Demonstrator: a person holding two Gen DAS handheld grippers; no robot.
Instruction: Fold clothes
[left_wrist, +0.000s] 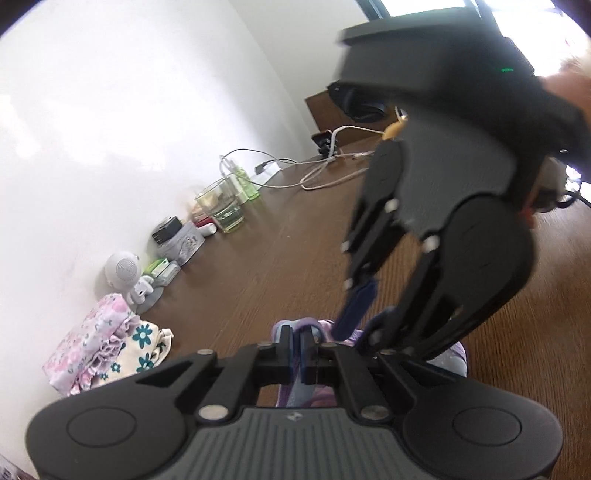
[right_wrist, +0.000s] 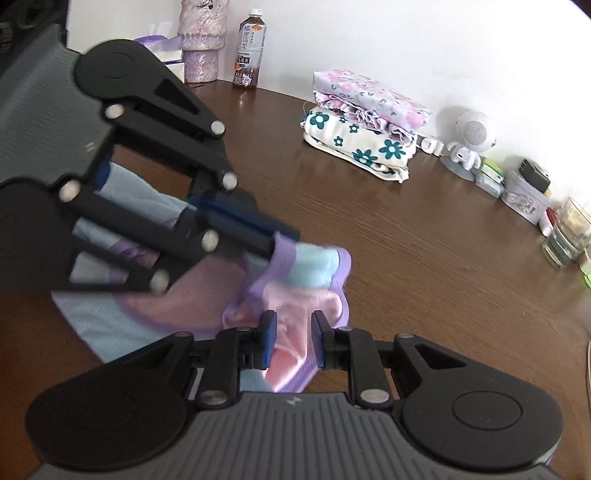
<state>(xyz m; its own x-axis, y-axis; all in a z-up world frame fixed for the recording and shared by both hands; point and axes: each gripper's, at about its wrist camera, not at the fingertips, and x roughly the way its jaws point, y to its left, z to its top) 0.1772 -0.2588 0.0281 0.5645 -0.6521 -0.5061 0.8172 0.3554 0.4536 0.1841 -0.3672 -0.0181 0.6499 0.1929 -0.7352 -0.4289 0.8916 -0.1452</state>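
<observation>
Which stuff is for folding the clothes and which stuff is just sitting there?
For the job:
small garment
left tool, shut on it
right tool, around it
folded clothes

Just lying about:
tea bottle
toy robot
glass
cables

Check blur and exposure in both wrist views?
Left wrist view: right gripper motion-smeared, wall nearly blown out. Right wrist view: left gripper and garment soft with motion; folded stack sharp; table edge bowed by the fisheye.
</observation>
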